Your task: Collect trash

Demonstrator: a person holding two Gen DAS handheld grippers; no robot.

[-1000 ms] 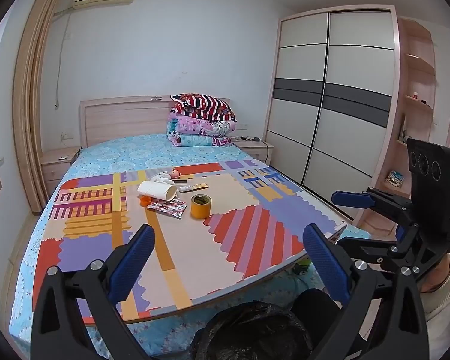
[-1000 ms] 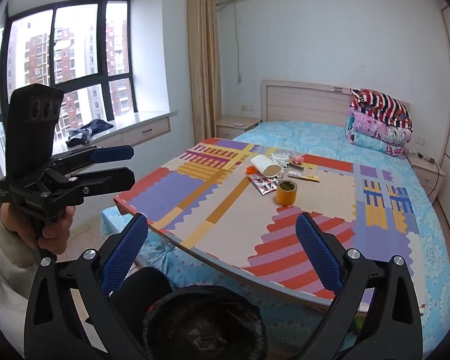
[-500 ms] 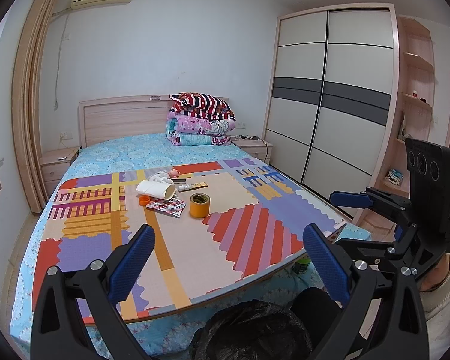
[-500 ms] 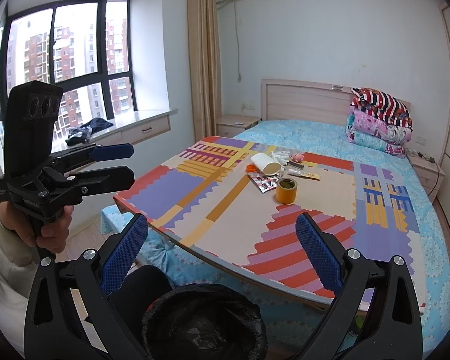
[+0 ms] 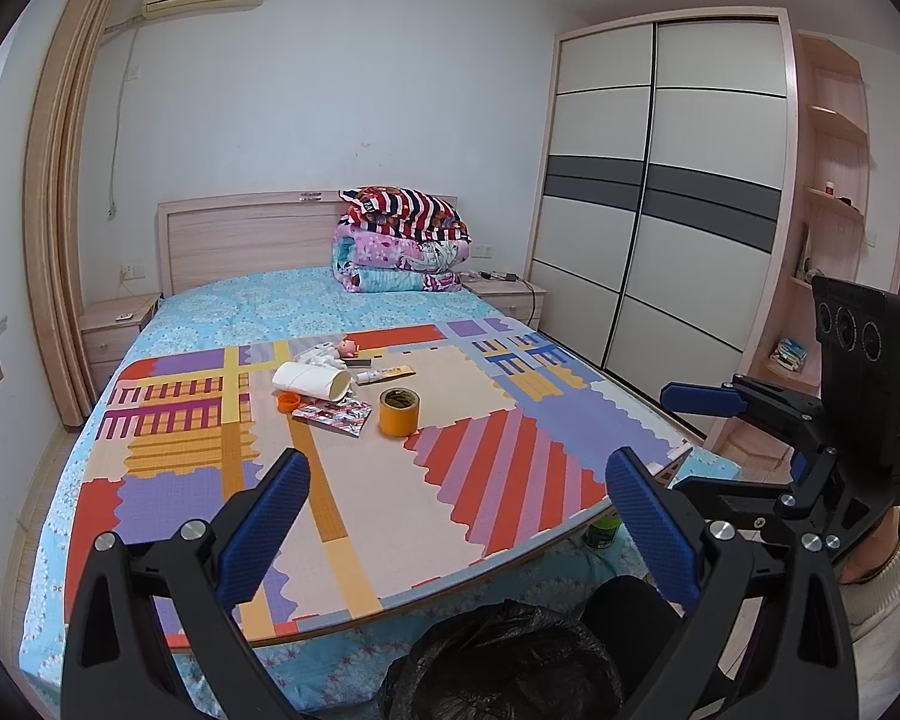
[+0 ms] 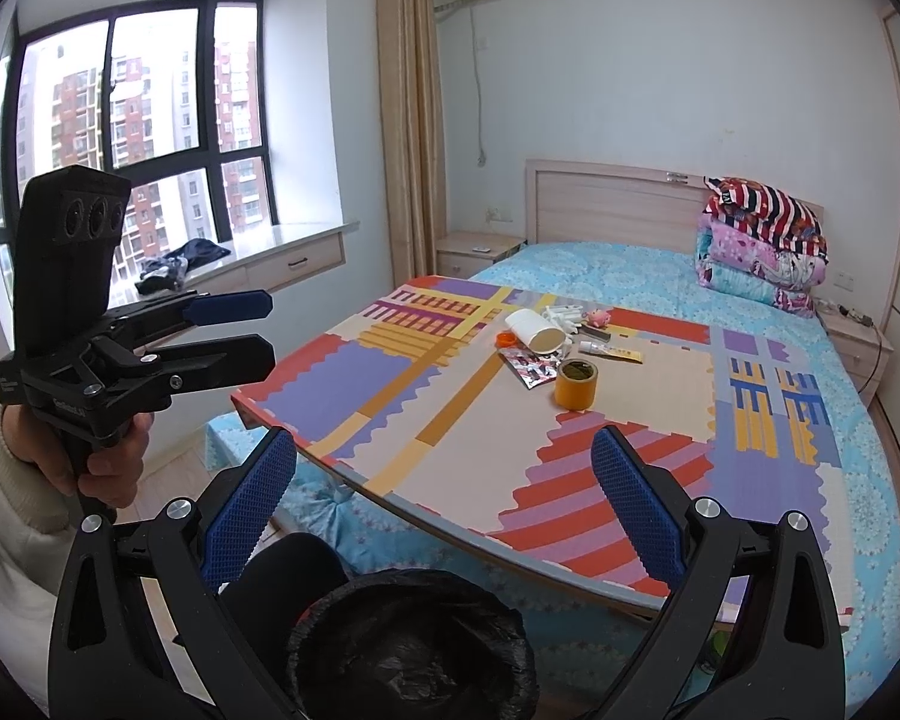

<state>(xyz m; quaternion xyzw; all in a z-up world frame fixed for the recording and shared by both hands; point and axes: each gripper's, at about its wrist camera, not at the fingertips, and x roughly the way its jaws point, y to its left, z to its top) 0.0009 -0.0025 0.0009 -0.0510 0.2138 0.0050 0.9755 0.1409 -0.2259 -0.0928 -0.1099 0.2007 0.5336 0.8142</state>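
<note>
The black-lined trash bin (image 6: pixel 411 648) is cut off at the bottom edge, partly behind the tongs. The small white and pink items (image 5: pixel 330 353) at the far side of the colourful patterned board (image 5: pixel 510 468) are too small to identify. Both the left gripper (image 5: pixel 456 516) and right gripper (image 6: pixel 444 501) hover spread wide and empty before the board, well short of the white paper tube (image 5: pixel 312 381), orange tape roll (image 5: pixel 399 412) and red foil wrapper (image 5: pixel 333 414).

Daylight from the window (image 6: pixel 138 138) lit my room evenly; both views were sharp, with fisheye bending and dark corners.
</note>
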